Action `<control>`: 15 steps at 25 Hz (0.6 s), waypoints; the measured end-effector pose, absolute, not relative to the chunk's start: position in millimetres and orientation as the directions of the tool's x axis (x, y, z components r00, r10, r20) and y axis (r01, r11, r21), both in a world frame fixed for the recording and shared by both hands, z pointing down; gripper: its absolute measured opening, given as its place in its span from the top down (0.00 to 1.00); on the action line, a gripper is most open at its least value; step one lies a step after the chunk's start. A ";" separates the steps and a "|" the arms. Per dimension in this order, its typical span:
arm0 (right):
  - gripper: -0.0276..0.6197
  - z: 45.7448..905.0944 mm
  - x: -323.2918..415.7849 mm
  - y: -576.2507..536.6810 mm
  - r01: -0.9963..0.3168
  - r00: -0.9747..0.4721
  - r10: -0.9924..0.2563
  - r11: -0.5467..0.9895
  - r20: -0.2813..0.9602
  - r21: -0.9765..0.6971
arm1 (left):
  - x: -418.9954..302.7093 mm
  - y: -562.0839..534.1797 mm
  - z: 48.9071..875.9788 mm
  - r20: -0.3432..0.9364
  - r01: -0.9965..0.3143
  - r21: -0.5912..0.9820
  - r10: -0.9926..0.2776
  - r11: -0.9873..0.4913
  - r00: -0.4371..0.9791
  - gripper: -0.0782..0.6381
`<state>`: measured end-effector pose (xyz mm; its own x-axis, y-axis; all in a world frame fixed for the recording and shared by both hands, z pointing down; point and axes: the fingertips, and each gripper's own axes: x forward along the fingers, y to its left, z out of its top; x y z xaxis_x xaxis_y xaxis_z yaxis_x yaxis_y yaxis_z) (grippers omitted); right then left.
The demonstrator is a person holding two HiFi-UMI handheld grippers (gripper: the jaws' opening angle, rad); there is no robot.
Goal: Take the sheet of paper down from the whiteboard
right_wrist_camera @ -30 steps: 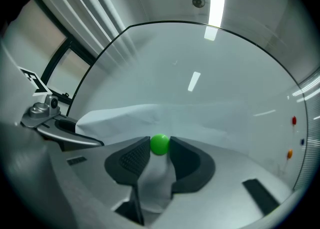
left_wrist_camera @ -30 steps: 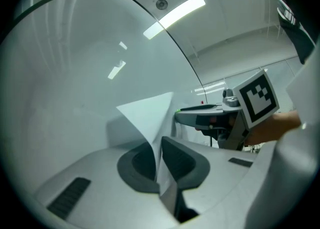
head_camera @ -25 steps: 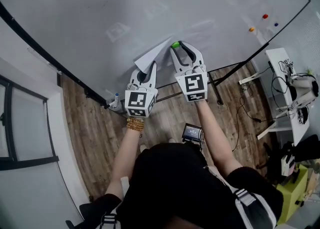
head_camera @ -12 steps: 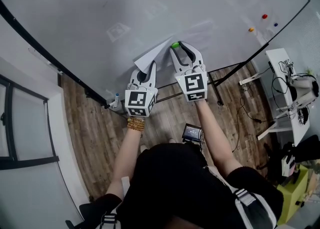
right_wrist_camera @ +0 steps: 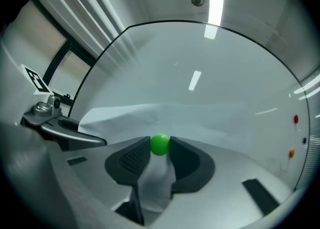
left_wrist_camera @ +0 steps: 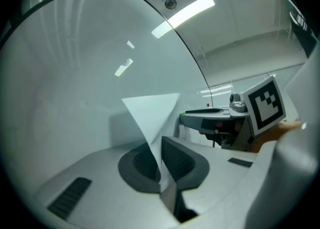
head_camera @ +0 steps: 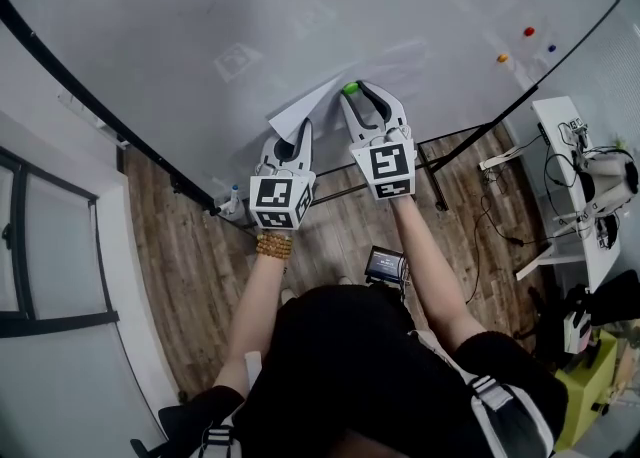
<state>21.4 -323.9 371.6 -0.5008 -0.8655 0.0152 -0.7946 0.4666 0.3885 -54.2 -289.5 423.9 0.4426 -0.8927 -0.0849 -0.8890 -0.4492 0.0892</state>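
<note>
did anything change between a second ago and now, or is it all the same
Nothing visibly changed. The left gripper stays clamped on the lower corner of the sheet of paper, and the right gripper stays closed on the green magnet at the sheet's top edge. Neither has moved, and the sheet is still on the whiteboard.

- Whiteboard: directly ahead of both tongs.
- Sheet of paper: on the whiteboard, one corner pinched between the jaws of the left tongs; the rest runs across to the front of the right tongs.
- Round magnet: on the sheet, between the right tongs' jaws, touching both.
- Left tongs: just beside the right tongs, on their left.
- Three small magnets: on the whiteboard, well right of the right tongs.
- Worktop: well right of the right tongs.
</note>
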 end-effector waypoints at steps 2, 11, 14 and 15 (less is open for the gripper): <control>0.77 371.7 21.3 -323.7 -0.794 -0.500 -0.866 0.466 0.016 0.391 | -54.2 -289.5 424.2 -0.085 -0.888 0.093 -0.892 -0.451 0.444 0.88; 0.77 372.0 20.4 -322.2 -0.791 -0.506 -0.862 0.471 0.015 0.390 | -57.9 -291.0 423.2 -0.089 -0.884 0.131 -0.894 -0.448 0.439 0.88; 0.77 371.9 20.8 -322.2 -0.791 -0.506 -0.862 0.471 0.016 0.390 | -59.6 -293.9 421.7 -0.089 -0.888 0.133 -0.897 -0.441 0.432 0.88; 0.77 371.8 21.2 -322.1 -0.791 -0.506 -0.862 0.471 0.017 0.389 | -59.7 -294.4 421.4 -0.088 -0.888 0.132 -0.897 -0.441 0.432 0.88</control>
